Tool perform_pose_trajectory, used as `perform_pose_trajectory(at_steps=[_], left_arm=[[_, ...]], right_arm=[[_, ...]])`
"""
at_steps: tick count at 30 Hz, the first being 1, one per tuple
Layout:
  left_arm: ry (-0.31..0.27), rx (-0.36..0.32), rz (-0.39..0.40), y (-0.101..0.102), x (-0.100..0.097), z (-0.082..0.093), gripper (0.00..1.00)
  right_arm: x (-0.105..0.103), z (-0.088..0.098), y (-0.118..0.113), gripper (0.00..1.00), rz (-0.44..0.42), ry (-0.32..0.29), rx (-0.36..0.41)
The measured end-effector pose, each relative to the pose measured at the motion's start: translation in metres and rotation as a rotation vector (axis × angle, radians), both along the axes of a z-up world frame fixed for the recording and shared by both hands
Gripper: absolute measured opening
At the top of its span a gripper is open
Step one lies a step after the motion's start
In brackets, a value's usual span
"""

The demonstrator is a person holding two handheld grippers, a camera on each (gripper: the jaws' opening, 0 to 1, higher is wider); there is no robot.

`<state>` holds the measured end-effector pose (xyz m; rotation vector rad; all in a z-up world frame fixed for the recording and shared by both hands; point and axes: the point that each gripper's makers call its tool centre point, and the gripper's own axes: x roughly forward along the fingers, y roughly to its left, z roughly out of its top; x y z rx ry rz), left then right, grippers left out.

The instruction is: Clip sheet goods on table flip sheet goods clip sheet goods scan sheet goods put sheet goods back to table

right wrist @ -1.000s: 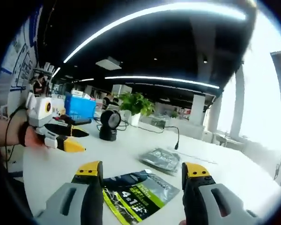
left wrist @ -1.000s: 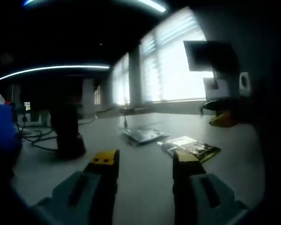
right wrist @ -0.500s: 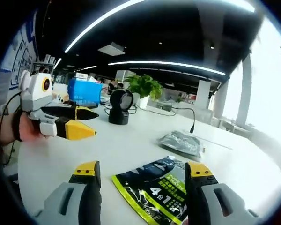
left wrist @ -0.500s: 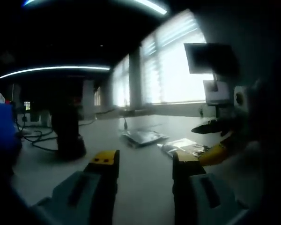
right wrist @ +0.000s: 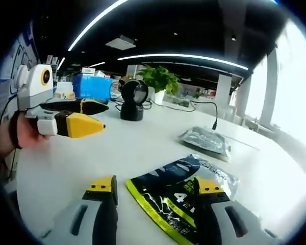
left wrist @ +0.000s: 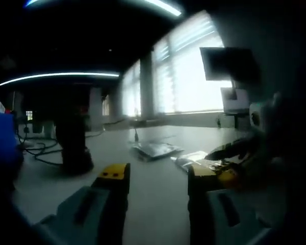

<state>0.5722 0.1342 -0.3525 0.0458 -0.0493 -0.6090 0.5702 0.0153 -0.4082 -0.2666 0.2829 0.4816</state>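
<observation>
— On the white tabletop (right wrist: 76, 168), what lies closest to the right gripper (right wrist: 155, 188)?

— A flat black-and-lime-green foil packet (right wrist: 173, 196) with a large white "4" printed on it. It lies flat between that gripper's yellow-tipped jaws, which are spread wide apart; the right jaw's tip overlaps the packet's surface in the right gripper view, though whether it touches I cannot tell.

— And the other sheet goods?

— A second, grey-silver crinkled pouch (right wrist: 204, 140) lies farther back on the table, apart from the first. In the left gripper view the same two show as a dim silver pouch (left wrist: 155, 149) and, just beside it, the green packet (left wrist: 196, 158).

— Where is the left gripper (right wrist: 79, 116)?

— Held in a hand (right wrist: 20, 135) at the left of the right gripper view, off the table, its black and yellow jaws parted a little at the tips and pointing towards the centre. In its own view its jaws (left wrist: 158, 176) stand spread with bare table between them, and the right gripper (left wrist: 234, 158) comes in from the right over the green packet.

— Anything else on the table?

— A black round-headed stand scanner (right wrist: 133, 99) further back, a blue plastic box (right wrist: 94, 86) to its left, a leafy green potted plant (right wrist: 160, 79) behind, and a black gooseneck microphone (right wrist: 206, 109).
</observation>
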Motion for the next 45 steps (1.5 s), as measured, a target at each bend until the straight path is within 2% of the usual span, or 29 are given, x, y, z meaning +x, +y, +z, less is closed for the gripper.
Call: perform_pose_trajectory(at_steps=[3, 13, 19, 22, 24, 25, 29, 32, 37, 40, 44, 45], left_arm=[[0.000, 0.001, 0.001, 0.000, 0.000, 0.000, 0.38], [0.000, 0.006, 0.002, 0.000, -0.001, -0.001, 0.38], [0.001, 0.009, 0.003, 0.000, 0.000, -0.001, 0.38], [0.001, 0.010, 0.004, 0.000, 0.000, -0.001, 0.38], [0.001, 0.010, 0.004, 0.000, 0.000, -0.001, 0.38], [0.001, 0.010, 0.005, 0.000, 0.000, -0.001, 0.38], [0.001, 0.010, 0.004, 0.001, 0.001, -0.001, 0.38], [0.002, 0.010, 0.003, 0.000, 0.001, -0.001, 0.38], [0.002, 0.008, 0.004, 0.001, 0.001, -0.001, 0.38], [0.002, 0.008, 0.004, 0.002, 0.002, -0.001, 0.38], [0.002, 0.006, 0.005, 0.002, 0.003, -0.001, 0.38], [0.002, 0.006, 0.004, 0.002, 0.003, -0.001, 0.38]], right_arm=[[-0.003, -0.006, 0.002, 0.43, -0.016, 0.057, 0.063], [-0.006, -0.005, 0.005, 0.31, -0.005, 0.067, 0.025], [-0.012, -0.007, 0.015, 0.17, 0.023, 0.078, 0.000], [-0.017, -0.007, 0.023, 0.04, 0.055, 0.044, -0.052], [-0.013, -0.006, 0.021, 0.00, 0.061, -0.039, -0.155], [-0.015, -0.009, 0.023, 0.00, 0.043, -0.003, -0.116], [-0.014, -0.008, 0.022, 0.00, 0.057, -0.004, -0.121], [-0.013, -0.008, 0.023, 0.00, 0.078, -0.024, -0.162], [-0.012, -0.006, 0.021, 0.00, 0.077, -0.011, -0.146], [-0.013, -0.001, 0.019, 0.00, 0.069, -0.011, -0.117], [-0.010, 0.012, 0.014, 0.00, 0.043, -0.012, -0.026], [-0.010, 0.015, 0.013, 0.00, 0.036, -0.002, 0.015]])
